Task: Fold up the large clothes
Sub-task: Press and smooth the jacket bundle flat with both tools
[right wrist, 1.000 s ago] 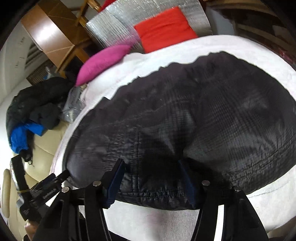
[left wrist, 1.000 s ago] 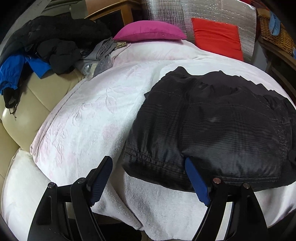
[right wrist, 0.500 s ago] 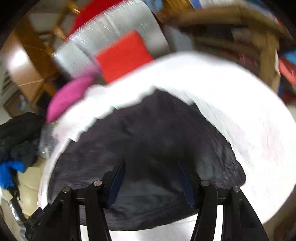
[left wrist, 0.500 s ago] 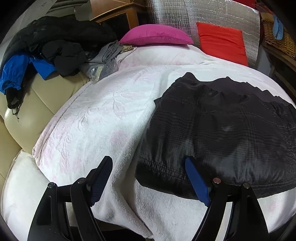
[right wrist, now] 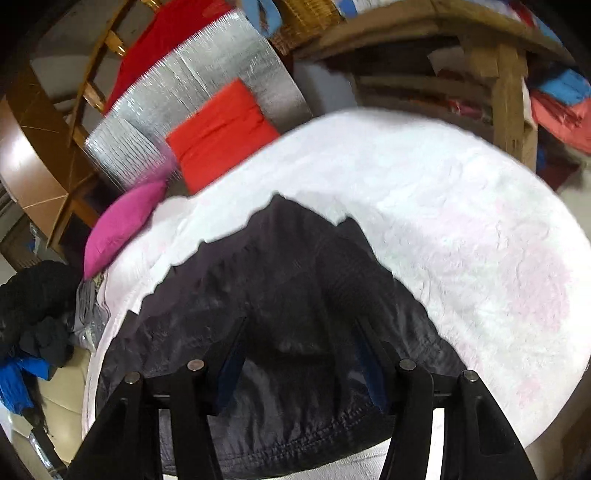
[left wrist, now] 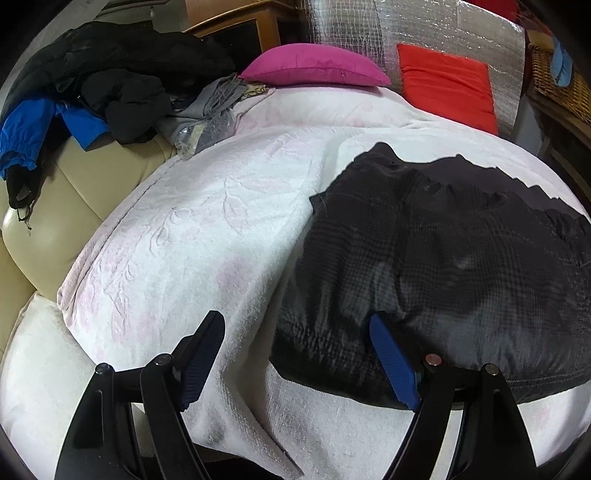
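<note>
Looks like somebody's lived-in home, living room or spare room. There's a cream sofa [left wrist: 44, 192] with a heap of clothes [left wrist: 103, 81] dumped on it, a white blanket [left wrist: 192, 221] spread over the work surface, a pink cushion [left wrist: 314, 64] and a red cushion [left wrist: 447, 85] against silver foil matting [left wrist: 406, 26]. Wooden shelves [right wrist: 506, 74] stacked with fabric and a wicker basket [left wrist: 554, 77] too.

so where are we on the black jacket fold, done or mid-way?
Looks near done: the black jacket lies on the white blanket as a compact, roughly squared bundle, near hem tidy, far edge still jagged. In hand: nothing. The left gripper and right gripper both hover over it, jaws open and empty. Left: perhaps one more fold or straightening, and the pile of dark and blue clothes on the sofa is untouched.
</note>
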{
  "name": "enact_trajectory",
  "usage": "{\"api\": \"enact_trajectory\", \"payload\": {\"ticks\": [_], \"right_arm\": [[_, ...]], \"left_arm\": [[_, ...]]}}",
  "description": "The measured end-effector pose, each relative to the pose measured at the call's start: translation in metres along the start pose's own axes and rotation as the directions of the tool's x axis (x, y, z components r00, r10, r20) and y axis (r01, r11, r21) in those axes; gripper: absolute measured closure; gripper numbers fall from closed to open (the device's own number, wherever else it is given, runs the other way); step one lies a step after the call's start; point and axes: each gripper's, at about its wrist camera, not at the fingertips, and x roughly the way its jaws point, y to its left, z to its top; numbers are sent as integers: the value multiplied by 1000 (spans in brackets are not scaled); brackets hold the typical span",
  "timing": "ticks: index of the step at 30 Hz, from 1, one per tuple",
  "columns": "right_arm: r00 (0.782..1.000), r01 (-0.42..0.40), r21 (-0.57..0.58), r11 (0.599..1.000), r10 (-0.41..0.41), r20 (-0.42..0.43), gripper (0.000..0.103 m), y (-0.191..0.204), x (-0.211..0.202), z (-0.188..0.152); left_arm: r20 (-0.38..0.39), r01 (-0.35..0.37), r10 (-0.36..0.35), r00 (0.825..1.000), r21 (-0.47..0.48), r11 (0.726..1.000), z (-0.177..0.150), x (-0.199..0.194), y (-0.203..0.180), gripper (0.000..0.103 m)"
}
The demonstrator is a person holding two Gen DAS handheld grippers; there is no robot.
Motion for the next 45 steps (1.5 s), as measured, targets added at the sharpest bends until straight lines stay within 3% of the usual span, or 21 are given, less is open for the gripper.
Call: {"api": "enact_trajectory", "payload": {"ticks": [4,9,15,20,22,25,29,32,36,39,43,45], "right_arm": [[998,23,-13,1000,-24,-62,43,-3,15,-3],[1000,-21,30,999,21,-12,43,-9,4,-2],[993,-83,-31,996,85,79,43,4,-15,0],[996,-88,-22,996,87,-29,42,6,13,2],[993,-61,26,998,64,-98,42,-4,31,2],[991,-83,67,994,90,-98,42,-10,31,3],[995,-88,76,993,91,-32,42,-13,16,3],[991,-126,56,990,123,56,42,-11,-6,4],[985,-142,16,990,140,98,42,-1,-23,2],[993,-102,-47,994,105,53,42,14,-16,-2],[989,-55,-42,998,49,-138,41,17,24,-9],[991,-39,-50,998,32,-131,41,18,27,-7]], "left_arm": [[1,-6,6,1000,-18,1000,11,0,5,21],[-90,-24,24,996,0,1000,21,26,7,21],[-112,-20,24,993,33,999,25,42,2,20],[-135,-4,7,991,22,1000,25,57,4,14],[-126,-1,3,992,17,1000,22,58,5,14],[-116,4,-2,993,17,1000,22,54,8,14],[-48,56,-56,997,-8,998,25,29,18,16],[80,89,-88,993,0,996,30,0,22,16],[95,111,-116,989,58,992,29,-1,5,16],[17,110,-113,993,121,987,22,23,-12,16],[-47,111,-106,993,126,986,17,45,-22,15],[-50,120,-115,992,124,985,18,43,-20,16]]}}
